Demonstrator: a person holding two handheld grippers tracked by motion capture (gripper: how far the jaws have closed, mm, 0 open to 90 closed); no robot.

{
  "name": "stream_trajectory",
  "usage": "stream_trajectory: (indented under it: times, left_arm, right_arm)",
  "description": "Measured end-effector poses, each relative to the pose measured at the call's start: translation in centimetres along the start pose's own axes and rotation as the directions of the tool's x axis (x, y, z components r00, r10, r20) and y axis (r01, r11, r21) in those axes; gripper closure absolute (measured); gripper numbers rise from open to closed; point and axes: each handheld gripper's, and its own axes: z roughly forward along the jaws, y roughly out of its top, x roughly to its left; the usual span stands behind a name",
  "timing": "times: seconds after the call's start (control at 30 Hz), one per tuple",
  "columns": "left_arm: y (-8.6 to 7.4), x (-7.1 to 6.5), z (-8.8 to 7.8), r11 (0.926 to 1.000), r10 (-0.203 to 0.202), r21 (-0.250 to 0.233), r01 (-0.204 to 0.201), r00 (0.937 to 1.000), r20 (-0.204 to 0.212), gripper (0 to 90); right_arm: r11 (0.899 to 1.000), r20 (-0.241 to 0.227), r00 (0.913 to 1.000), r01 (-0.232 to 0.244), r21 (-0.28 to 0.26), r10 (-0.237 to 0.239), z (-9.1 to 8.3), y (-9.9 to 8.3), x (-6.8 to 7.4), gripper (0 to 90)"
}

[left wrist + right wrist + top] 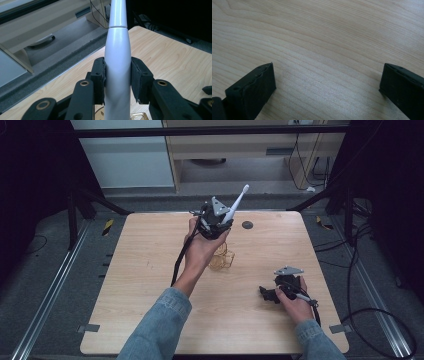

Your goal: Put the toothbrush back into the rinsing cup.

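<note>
1. The left tool [117, 82] is clenched on a white electric toothbrush [117, 62], lifted above the gold wire holder [222, 258].
2. The right tool [327, 82] is released, jaws wide, low over bare worktop [150, 295] near its right edge, well apart from the holder.

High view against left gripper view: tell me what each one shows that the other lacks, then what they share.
High view alone: the right gripper low over the table, a sleeve, a round dark mark.
Left gripper view alone: both pads pressed against the toothbrush handle.
Both: the white electric toothbrush in the left gripper, and the gold wire holder.
</note>
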Motion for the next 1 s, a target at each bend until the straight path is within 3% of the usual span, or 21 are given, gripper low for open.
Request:
stream_trajectory:
  times: [0.6, 0.93, 1.0]
  left_arm:
    - [-0.3, 0.5, 0.6, 0.9962, -0.043, -0.077, 0.041, 0.9988, -0.022, 66.4]
    - [-1.6, 1.1, 2.2, 0.9966, -0.061, -0.056, 0.060, 0.9981, -0.011, 66.4]
    - [-1.9, 1.3, 2.5, 0.9955, -0.080, -0.051, 0.080, 0.9968, -0.003, 66.4]
  right_arm:
    - [1.000, 0.001, 1.0000, 0.001, 0.000, -0.001, 0.0, 0.0, 0.0, 0.4]
    - [1.000, 0.001, 1.0000, 0.002, -0.001, -0.002, 0.0, 0.0, 0.0, 0.4]
    - [1.000, 0.003, 1.0000, 0.008, 0.000, -0.008, 0.0, 0.0, -0.1, 0.4]
